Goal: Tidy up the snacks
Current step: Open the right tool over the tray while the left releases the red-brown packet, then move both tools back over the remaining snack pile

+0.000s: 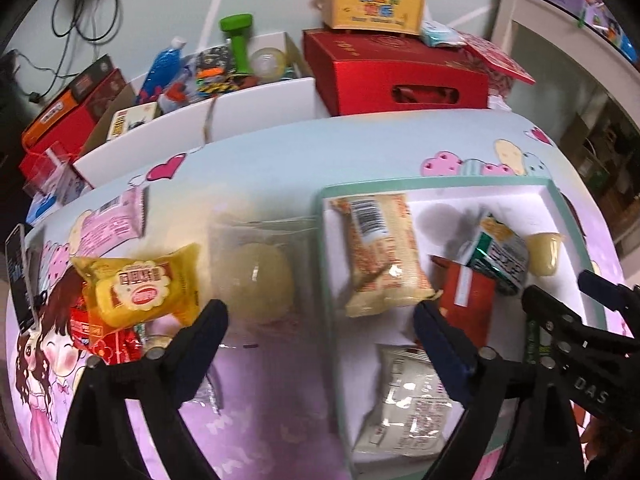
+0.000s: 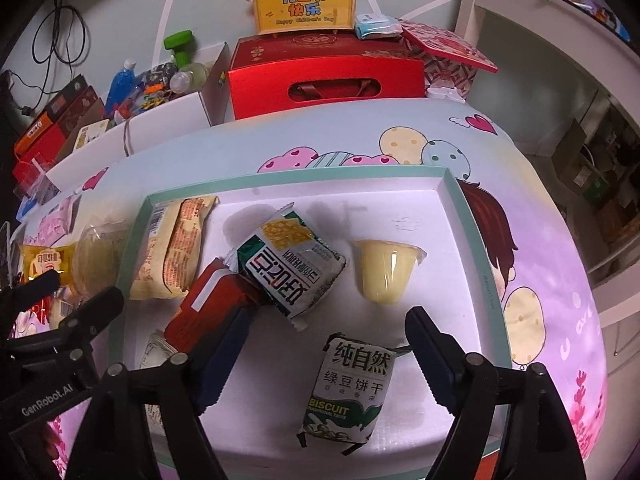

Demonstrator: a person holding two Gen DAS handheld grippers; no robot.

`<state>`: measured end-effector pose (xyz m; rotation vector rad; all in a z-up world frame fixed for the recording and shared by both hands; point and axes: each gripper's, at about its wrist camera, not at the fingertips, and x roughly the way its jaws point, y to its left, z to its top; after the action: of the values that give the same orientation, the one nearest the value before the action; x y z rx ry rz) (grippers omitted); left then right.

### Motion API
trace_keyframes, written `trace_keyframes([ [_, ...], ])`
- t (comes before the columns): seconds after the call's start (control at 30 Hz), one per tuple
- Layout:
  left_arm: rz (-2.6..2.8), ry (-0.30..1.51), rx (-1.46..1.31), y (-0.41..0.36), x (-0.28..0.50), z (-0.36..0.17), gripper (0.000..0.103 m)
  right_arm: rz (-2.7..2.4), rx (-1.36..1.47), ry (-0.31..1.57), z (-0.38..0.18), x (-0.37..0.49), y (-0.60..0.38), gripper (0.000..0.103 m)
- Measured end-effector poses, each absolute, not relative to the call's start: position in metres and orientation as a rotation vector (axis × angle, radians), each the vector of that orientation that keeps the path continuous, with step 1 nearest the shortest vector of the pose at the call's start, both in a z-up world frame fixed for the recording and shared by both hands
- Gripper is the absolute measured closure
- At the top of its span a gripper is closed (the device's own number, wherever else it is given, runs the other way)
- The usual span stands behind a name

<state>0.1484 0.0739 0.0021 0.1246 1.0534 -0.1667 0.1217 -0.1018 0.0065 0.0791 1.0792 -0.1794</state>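
Note:
A white tray with a green rim (image 2: 296, 180) lies on the cartoon-print table. It holds an orange-cream pack (image 2: 172, 252), a red pack (image 2: 212, 300), a green-white pack (image 2: 292, 264), a yellow jelly cup (image 2: 384, 272) and a green biscuit pack (image 2: 348, 392). My right gripper (image 2: 328, 344) is open above the tray, and the biscuit pack lies loose between its fingers. My left gripper (image 1: 320, 332) is open over the tray's left rim (image 1: 326, 280). Left of the tray lie a clear pack with a round pale cake (image 1: 252, 276), a yellow pack (image 1: 140, 284), a small red pack (image 1: 108, 340) and a pink pack (image 1: 112, 220).
Behind the table stand a red gift box (image 2: 328, 72) with a yellow handled box (image 2: 304, 4) on top, and a white carton of toys (image 1: 224, 64). A phone (image 1: 18, 276) stands at the table's left edge. The table falls away at the right.

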Motion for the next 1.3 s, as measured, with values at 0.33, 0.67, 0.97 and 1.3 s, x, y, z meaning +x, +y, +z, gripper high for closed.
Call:
trace_keyframes([
  [0.33,-0.131,1.041,0.123,0.083,0.149,0.001,0.007,-0.184,0.070,1.080,0.007,0.121,-0.096,0.012],
  [0.67,-0.096,1.069,0.145,0.104,0.142,0.002,0.007,-0.154,0.050,1.091,0.010,0.122,-0.070,0.011],
  [0.97,0.033,1.073,0.068,0.172,0.132,0.011,0.007,-0.009,0.082,1.076,0.016,0.121,-0.022,0.011],
  [1.3,0.207,1.046,-0.078,0.260,0.111,0.025,0.007,0.165,0.062,0.994,0.025,0.116,0.031,0.012],
])
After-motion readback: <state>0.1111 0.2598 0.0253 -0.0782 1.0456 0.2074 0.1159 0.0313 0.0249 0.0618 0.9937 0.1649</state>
